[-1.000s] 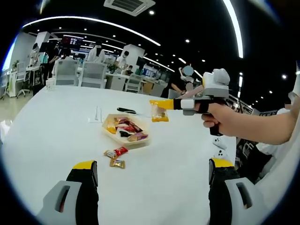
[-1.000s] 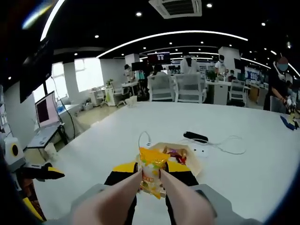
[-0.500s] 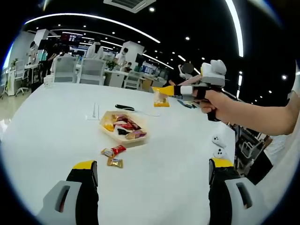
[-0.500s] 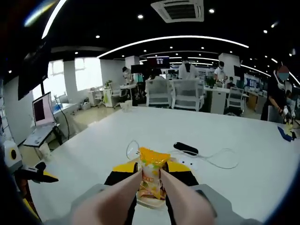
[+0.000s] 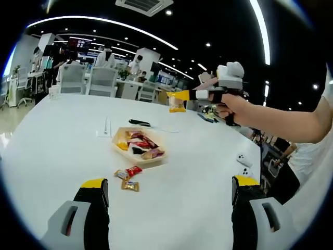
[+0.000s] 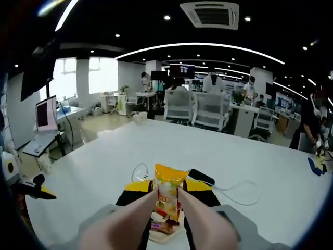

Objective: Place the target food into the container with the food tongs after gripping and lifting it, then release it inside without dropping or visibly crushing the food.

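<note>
Carrying the yellow snack packet (image 6: 167, 200) pinched in the right claw (image 6: 167, 208) high above the tray (image 5: 136, 146) on the counter (image 5: 62, 135), left claw (image 5: 169, 195) wide and idle, lower gently before letting go inside.

The right gripper (image 6: 167, 200) rises from the bottom edge, its yellow-tipped jaws closed on a pair of pale food tongs (image 6: 203, 221). The tong arms pinch an orange-and-yellow snack packet (image 6: 168, 193), which stands upright between them, clear of the white table (image 6: 104, 172). Just below the packet, a shallow tray (image 6: 165, 230) holding wrapped sweets peeks out between the tong arms. Beyond the packet a black oblong device (image 6: 201, 176) lies on the table beside a looping white cable (image 6: 237, 191). At the far left edge a yellow-tipped jaw of the left gripper (image 6: 37, 192) pokes in. White office chairs (image 6: 196, 110) line the table's far side.
</note>
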### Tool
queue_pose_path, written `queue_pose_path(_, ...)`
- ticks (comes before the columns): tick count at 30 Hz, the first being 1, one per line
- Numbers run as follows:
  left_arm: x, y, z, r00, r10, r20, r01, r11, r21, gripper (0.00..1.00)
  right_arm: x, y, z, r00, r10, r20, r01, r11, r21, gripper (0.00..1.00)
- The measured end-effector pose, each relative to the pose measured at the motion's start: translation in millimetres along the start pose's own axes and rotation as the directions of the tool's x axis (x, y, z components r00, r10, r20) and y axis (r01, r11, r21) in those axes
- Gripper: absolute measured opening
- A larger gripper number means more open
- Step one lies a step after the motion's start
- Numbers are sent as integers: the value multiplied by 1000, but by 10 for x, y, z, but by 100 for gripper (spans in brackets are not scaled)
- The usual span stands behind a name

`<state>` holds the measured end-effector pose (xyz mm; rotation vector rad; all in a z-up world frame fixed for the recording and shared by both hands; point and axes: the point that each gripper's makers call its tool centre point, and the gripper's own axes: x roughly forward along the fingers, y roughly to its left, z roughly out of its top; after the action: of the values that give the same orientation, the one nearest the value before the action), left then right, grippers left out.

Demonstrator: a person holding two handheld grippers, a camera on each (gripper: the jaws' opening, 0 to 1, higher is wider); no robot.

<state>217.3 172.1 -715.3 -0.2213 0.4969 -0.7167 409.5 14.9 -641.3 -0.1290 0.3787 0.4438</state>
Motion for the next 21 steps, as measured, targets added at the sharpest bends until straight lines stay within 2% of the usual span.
queue_pose_path(9,5,101,29,1000,14,13,-14,1000,-8,99,112,87,-108,1000,16,-23,-16,1000,18,22)
queue_pose_path(21,127,177,11,1000,19,7,-18,999,-29,99,291,75,-187,999,23,-37,-21,998,55,23)
